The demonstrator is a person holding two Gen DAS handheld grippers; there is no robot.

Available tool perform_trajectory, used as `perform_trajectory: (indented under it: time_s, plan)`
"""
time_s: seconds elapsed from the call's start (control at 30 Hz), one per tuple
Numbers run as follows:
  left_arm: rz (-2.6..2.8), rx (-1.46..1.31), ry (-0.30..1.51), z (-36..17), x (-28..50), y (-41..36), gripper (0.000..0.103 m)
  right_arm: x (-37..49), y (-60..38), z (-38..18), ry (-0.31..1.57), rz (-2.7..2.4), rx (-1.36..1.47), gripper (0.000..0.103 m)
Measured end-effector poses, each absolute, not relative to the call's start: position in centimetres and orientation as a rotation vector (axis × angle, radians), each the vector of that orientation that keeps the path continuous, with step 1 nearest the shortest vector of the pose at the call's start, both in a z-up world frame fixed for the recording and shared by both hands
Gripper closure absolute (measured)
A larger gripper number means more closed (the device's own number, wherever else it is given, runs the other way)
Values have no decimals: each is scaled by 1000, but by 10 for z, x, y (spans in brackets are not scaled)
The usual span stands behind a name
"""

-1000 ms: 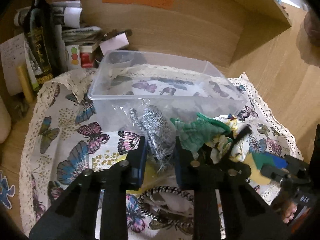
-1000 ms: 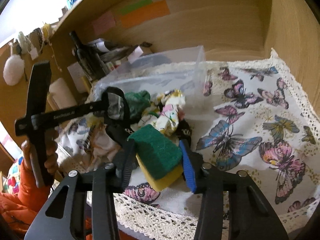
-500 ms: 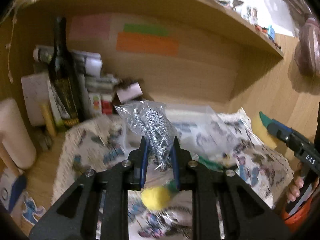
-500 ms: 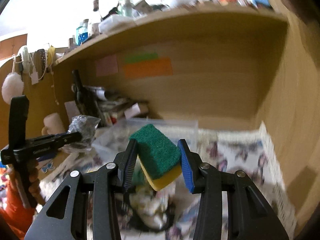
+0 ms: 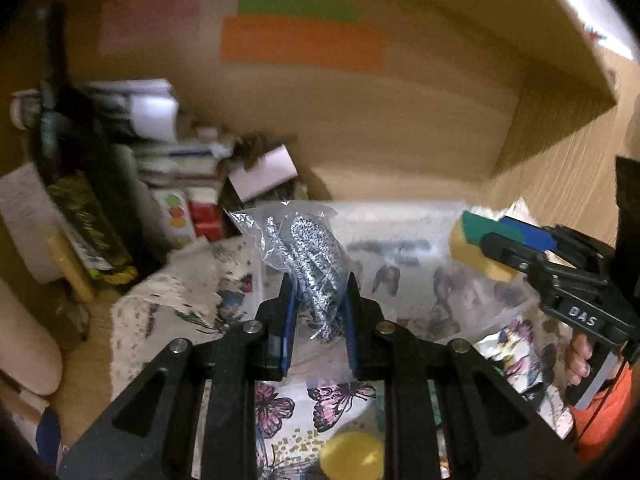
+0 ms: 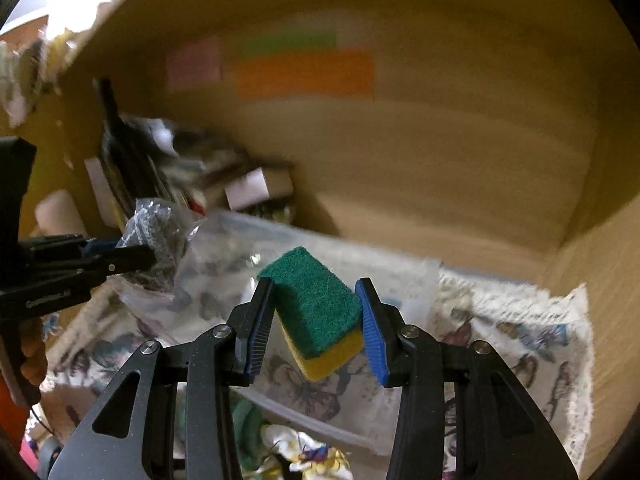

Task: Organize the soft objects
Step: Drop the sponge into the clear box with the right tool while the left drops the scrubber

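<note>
My left gripper point(image 5: 318, 300) is shut on a clear bag of silver-grey knitted material point(image 5: 310, 256) and holds it in the air by the left end of the clear plastic bin point(image 5: 516, 308). It also shows in the right wrist view point(image 6: 156, 240). My right gripper point(image 6: 316, 312) is shut on a green and yellow sponge point(image 6: 316, 308), held above the bin point(image 6: 420, 276). The sponge also shows in the left wrist view point(image 5: 476, 240). A yellow soft ball point(image 5: 352, 456) lies on the butterfly cloth point(image 5: 180, 304) below my left gripper.
A dark bottle point(image 5: 68, 184), papers and small boxes point(image 5: 260, 172) crowd the back left corner of the wooden nook. Green and floral fabric pieces point(image 6: 304, 452) lie in front of the bin. The wooden side wall point(image 6: 600, 264) stands close on the right.
Both grippers have lifted their loads off the cloth and moved toward the bin. The sponge now hangs over the bin and the bag sits at the bin's left end.
</note>
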State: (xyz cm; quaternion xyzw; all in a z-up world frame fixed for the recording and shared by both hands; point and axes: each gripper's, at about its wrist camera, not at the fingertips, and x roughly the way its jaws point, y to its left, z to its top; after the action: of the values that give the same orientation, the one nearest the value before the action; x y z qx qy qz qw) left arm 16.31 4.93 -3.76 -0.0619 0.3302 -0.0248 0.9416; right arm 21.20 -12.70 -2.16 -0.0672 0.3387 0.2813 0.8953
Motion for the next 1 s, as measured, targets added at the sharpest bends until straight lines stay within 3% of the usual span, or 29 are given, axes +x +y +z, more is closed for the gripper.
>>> perform_trajectory:
  time_s: [0.27,0.43,0.5,0.57,0.87,0.93,1.0]
  plan:
    - [-88,-91,798,-73,199,44,82,235,-111,-50,845,578,-232,64]
    - [-105,-79,828,-79,204,38,79,232,-109,-46,848,567,-263,57]
    - [-106,-61,833,-77,201,34,73,234,-106,-45,846,567,-259,49]
    - [-110,-51,812,-71,194,32,59,231,-108,-40,822,558,-252,42]
    - [-70,-20,656,-32,153,32,9,206,-130,5,705,560,-203,41]
    - [-44,-13,607,-23,138,34,2,196,-137,14,673,553,-195,35]
    - [-22,-14,577,-19,126,36,1,183,-145,21,658,547,-177,34]
